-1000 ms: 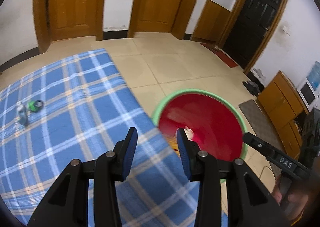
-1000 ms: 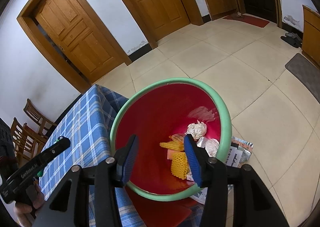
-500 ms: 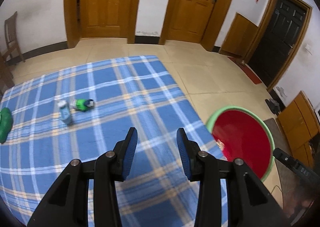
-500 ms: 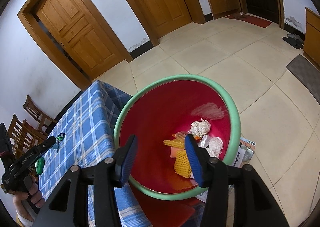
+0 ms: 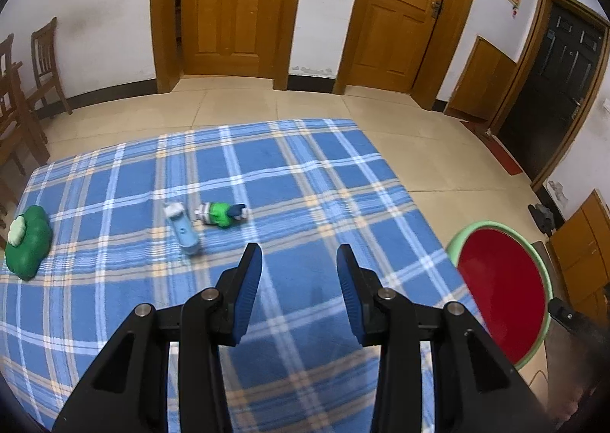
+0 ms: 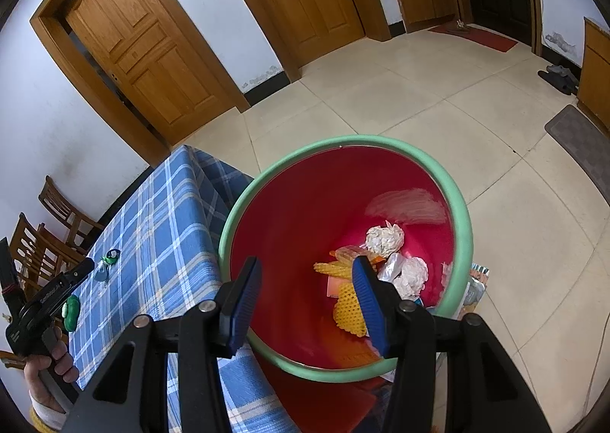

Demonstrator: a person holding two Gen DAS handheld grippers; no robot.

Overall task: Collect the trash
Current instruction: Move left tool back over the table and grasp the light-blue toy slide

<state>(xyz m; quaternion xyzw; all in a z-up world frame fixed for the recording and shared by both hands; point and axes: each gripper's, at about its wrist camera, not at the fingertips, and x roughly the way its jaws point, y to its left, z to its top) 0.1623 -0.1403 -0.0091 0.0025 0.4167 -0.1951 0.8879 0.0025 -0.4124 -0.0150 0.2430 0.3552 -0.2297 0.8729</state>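
Observation:
My left gripper [image 5: 299,273] is open and empty above the blue plaid tablecloth [image 5: 305,174]. Ahead of it lie a light blue wrapper [image 5: 183,229] and a small green and white bottle [image 5: 221,214]. A green lump with a white patch [image 5: 26,244] lies at the table's left edge. The red bin with a green rim [image 5: 503,288] stands off the table's right side. My right gripper [image 6: 307,290] is open and empty over the bin [image 6: 461,227], which holds crumpled paper [image 6: 385,238] and yellow foam netting [image 6: 349,309]. The left gripper [image 6: 45,299] also shows there.
Wooden chairs [image 5: 23,90] stand left of the table. Wooden doors [image 5: 236,2] line the far wall across a tiled floor [image 5: 438,151]. A wooden cabinet [image 5: 583,242] stands at the right. Packets [image 6: 476,286] lie on the floor beside the bin.
My left gripper has swung left from over the bin to above the tablecloth, facing the wrapper and bottle. My right gripper has stayed open over the bin, shifting only slightly.

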